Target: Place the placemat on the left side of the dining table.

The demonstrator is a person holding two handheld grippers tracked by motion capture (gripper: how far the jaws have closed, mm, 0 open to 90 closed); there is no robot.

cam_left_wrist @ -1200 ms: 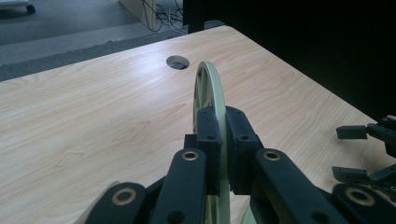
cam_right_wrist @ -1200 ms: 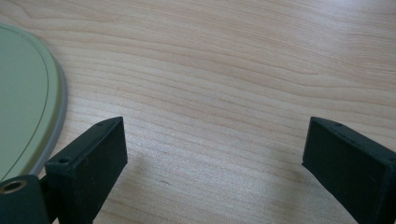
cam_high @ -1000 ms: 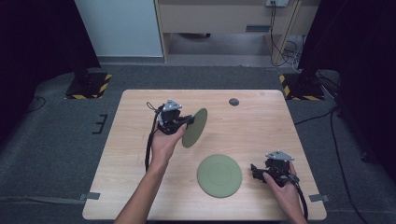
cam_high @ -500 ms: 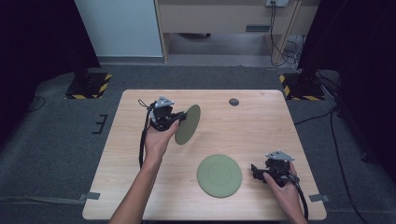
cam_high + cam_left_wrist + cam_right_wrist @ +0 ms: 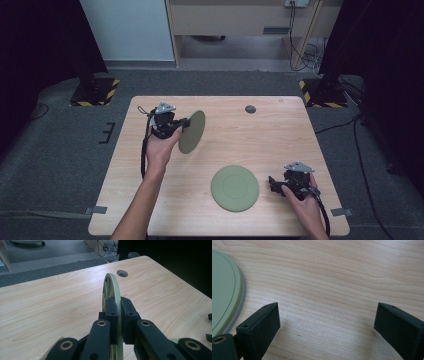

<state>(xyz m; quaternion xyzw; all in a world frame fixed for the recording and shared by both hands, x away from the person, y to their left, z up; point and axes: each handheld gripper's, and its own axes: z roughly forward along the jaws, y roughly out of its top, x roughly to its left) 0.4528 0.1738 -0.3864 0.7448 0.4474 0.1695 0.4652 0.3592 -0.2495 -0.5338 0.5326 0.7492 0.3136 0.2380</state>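
Up at the left, my left gripper [image 5: 186,121] clamps a green plate [image 5: 192,131] on edge above the worktop [image 5: 230,135]; its own view shows the pads [image 5: 111,315] pinching the rim. Rightward, a second plate [image 5: 234,188] lies flat, just beside my right gripper [image 5: 273,183], its jaws spread with nothing between them.

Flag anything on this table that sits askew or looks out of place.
One green plate stands on edge above the table, clamped at its rim by the left gripper. The other plate lies flat. Nothing spilled or broken.
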